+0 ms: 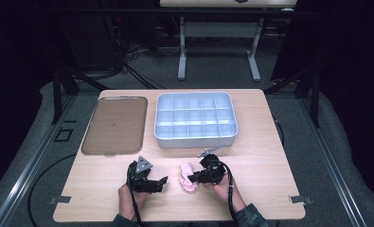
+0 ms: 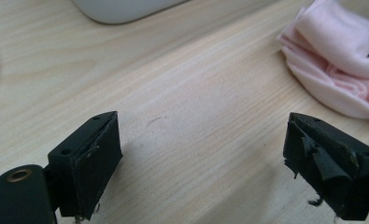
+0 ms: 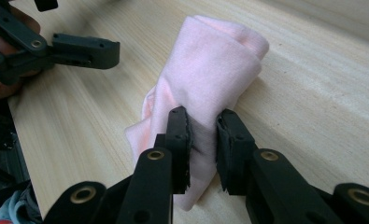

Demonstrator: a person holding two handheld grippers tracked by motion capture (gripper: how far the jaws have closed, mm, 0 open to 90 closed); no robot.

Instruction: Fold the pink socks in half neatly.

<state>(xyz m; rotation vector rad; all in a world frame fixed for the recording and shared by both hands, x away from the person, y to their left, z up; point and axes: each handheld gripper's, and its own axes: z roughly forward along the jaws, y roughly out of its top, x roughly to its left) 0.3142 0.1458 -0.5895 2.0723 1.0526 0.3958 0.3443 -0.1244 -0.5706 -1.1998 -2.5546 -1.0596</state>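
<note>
Pinching a fold of the pink cloth (image 3: 210, 74), the right gripper (image 3: 203, 126) has its two black jaws almost closed, with only the thin fabric between them. In the right gripper view the cloth is a soft rolled bundle that goes from the jaws at the lower middle up to the upper middle of the frame, and it lies on the wooden table (image 3: 313, 93). In the high view the same pink cloth (image 1: 187, 176) is in the lower middle of the picture, near the front edge of the table (image 1: 260, 156), and the right gripper (image 1: 190, 179) touches it from the right side.

The left gripper (image 1: 164, 180) is just to the left of the cloth and does not touch it. In the left gripper view its jaws are wide open, one in the lower left and one in the lower right of the frame, and they hold nothing. The cloth (image 2: 336, 60) is in the upper right corner there.

Farther up in the high view, a white compartment tray (image 1: 194, 139) is at the centre and a flat brown tray (image 1: 114, 125) is to its left.
</note>
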